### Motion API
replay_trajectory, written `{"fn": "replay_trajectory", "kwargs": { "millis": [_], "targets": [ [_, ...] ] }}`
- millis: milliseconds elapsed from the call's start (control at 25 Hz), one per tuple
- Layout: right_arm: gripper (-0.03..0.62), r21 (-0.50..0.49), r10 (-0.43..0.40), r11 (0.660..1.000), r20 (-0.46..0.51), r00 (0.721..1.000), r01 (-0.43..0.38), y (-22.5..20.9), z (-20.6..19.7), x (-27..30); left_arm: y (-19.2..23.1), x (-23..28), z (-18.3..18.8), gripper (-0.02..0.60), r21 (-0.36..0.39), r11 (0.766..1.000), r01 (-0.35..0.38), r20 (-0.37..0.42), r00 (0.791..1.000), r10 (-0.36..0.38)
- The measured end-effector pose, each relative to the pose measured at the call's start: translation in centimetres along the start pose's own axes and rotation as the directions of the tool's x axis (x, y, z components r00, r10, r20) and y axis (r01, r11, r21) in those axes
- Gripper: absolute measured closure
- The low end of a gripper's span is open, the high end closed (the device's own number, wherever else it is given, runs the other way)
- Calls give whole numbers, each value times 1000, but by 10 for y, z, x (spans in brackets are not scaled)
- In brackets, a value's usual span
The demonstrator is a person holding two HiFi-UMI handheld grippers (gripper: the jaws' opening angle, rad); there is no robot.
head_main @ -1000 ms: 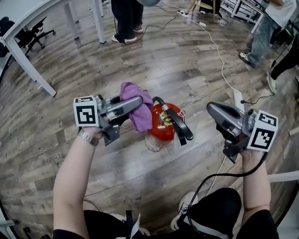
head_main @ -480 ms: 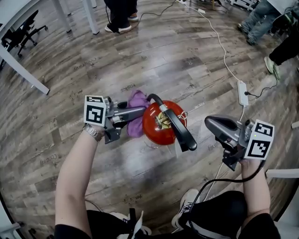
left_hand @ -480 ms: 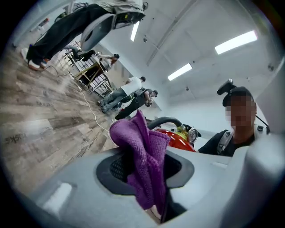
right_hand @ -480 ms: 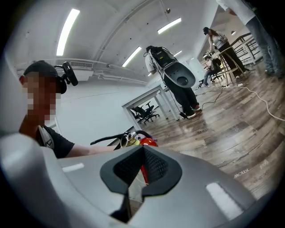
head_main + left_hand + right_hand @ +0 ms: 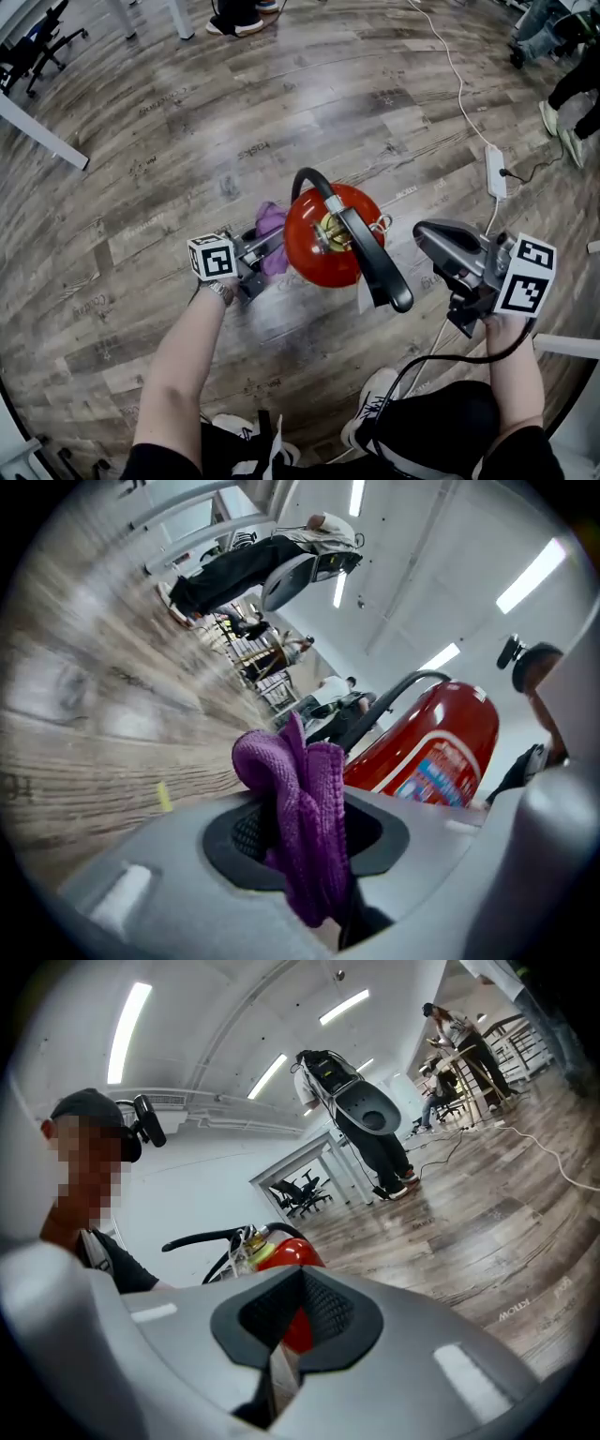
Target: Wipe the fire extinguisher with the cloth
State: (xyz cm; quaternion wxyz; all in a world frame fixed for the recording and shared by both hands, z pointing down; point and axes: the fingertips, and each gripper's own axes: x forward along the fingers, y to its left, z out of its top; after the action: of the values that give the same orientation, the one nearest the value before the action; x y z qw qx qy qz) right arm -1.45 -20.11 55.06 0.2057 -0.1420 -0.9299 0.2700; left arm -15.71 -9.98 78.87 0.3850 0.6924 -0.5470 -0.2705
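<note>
A red fire extinguisher [image 5: 319, 239] stands upright on the wood floor, its black handle [image 5: 373, 264] pointing toward me. My left gripper [image 5: 270, 251] is low at the extinguisher's left side, shut on a purple cloth [image 5: 271, 221]. In the left gripper view the cloth [image 5: 302, 817] is bunched between the pads [image 5: 246, 832], and the red body [image 5: 433, 750] lies just beyond it. Whether the cloth touches the body I cannot tell. My right gripper [image 5: 427, 236] hovers to the right of the extinguisher, shut and holding nothing. In the right gripper view it [image 5: 295, 1321] points at the extinguisher [image 5: 279, 1252].
A white power strip [image 5: 495, 172] and its cable [image 5: 457, 80] lie on the floor at the right. A white table leg [image 5: 42, 131] and an office chair [image 5: 28, 52] stand at the far left. Other people's feet [image 5: 234, 19] show at the top, and my shoe [image 5: 375, 412] is below.
The left gripper has sunk with the cloth from beside the extinguisher's top down along its left side. The right gripper has dropped a little. The head view now looks straight down on the extinguisher.
</note>
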Motion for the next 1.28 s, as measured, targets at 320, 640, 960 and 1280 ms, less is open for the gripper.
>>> {"fn": "replay_trajectory", "kwargs": {
  "millis": [320, 640, 960, 1280],
  "targets": [
    [589, 19, -44, 999, -9, 999, 44, -9, -4, -1, 102, -25, -91, 465, -81, 907, -413, -42, 911, 411],
    [589, 23, -78, 997, 5, 997, 78, -7, -2, -7, 80, -26, -81, 462, -231, 912, -338, 66, 930, 361],
    [589, -5, -122, 992, 72, 990, 123, 10, 13, -5, -29, -44, -17, 462, -287, 949, -133, 227, 953, 202],
    [589, 57, -177, 984, 220, 959, 168, 3, 39, -4, -217, -71, 78, 462, -330, 903, 274, 649, 760, 7]
  ]
}}
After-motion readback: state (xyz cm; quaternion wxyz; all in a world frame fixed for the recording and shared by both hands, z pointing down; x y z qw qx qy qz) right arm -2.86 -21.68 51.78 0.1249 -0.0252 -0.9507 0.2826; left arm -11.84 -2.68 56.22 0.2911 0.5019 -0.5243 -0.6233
